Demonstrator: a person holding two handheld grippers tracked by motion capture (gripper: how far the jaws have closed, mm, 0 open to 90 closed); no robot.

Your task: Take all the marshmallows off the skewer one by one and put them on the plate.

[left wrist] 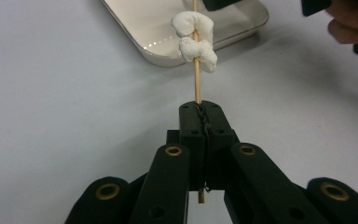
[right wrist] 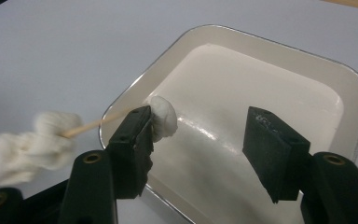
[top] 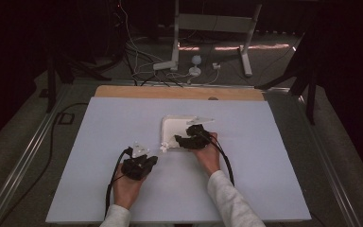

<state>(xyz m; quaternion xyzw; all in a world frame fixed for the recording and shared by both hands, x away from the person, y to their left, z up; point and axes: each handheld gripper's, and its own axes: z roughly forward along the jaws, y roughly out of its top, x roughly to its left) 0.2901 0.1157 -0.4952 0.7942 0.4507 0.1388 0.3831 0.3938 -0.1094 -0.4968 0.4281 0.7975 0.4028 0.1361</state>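
Skewer [left wrist: 197,81] clamped by left gripper [left wrist: 201,114], long axis toward 12 o'clock; white lumps [left wrist: 195,41] threaded. Right gripper [right wrist: 200,135] released, over tray [right wrist: 279,51], nearer the tip lump [right wrist: 164,116].

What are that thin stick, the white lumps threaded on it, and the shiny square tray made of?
The thin pale-brown stick looks like wood or bamboo: matte and straight. The soft white lumps look like dough or marshmallow, with a wrinkled, dull surface. The square tray with rounded corners seems metal, perhaps steel: its rim gleams and its bottom reflects light.
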